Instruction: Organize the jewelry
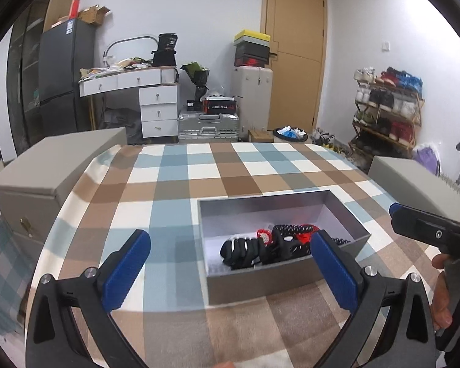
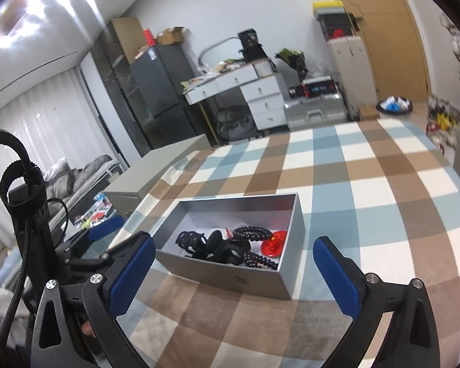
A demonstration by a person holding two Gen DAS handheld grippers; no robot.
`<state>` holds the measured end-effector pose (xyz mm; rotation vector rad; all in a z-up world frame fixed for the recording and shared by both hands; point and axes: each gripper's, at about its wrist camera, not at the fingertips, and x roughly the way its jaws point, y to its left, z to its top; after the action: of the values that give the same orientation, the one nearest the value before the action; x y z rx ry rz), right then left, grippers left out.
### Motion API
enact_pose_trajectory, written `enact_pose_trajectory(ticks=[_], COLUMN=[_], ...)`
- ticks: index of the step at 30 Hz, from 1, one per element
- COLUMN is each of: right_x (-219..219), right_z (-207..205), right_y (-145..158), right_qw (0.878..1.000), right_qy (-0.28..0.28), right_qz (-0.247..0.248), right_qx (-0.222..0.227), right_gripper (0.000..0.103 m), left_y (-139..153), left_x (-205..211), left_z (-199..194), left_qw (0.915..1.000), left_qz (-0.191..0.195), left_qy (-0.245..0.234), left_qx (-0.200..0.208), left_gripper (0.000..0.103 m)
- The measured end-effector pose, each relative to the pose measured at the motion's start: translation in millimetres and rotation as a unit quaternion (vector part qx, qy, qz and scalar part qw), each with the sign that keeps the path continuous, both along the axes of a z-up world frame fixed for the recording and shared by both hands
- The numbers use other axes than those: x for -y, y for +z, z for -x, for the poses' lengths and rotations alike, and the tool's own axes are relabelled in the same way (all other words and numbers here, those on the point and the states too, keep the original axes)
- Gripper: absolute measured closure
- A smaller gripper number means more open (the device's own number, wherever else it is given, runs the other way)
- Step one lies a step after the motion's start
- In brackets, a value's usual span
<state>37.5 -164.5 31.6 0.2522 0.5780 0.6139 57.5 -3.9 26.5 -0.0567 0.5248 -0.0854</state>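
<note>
Both the left gripper (image 1: 230,263) and right gripper (image 2: 234,265) gape wide and empty before the grey box (image 2: 296,220), where hair claws, coil bracelets and a red badge (image 2: 274,243) already lie, apparently finished.

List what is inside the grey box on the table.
The grey box holds a black claw clip, black coil hair ties and a red badge. Anything beneath the tangled pile stays hidden.

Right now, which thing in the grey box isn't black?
The flat, glossy red round badge with yellow stars, at the open grey box's right end; the claw clips and coiled bands are black.
</note>
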Motion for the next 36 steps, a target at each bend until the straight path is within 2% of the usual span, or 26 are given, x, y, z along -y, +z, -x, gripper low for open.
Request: enact_pose_trajectory(ticks=[7,16,36], right_x=[-6.3,-1.9,0.8], right_z=[16.4,24.7,24.4], right_y=[-6.3,-9.9,-11.9], right_qw=[0.997,0.995,0.994], right_qy=[-0.015,-0.027,-0.037], right_qz=[0.047,0.039,0.044], right_qx=[0.054,0.093,0.095], right_gripper=[0.000,0.000,0.000], left_y=[-1.6,-12.3,-12.3], left_x=[-10.0,-7.9,-6.4], left_z=[13.2,14.4,20.5], left_qw=[0.9996,0.9995,0.9993], left_qz=[-0.003,-0.007,-0.012], left_qy=[0.016,0.009,0.003], left_qx=[0.024,0.031,0.036], left_gripper=[0.001,0.001,0.001])
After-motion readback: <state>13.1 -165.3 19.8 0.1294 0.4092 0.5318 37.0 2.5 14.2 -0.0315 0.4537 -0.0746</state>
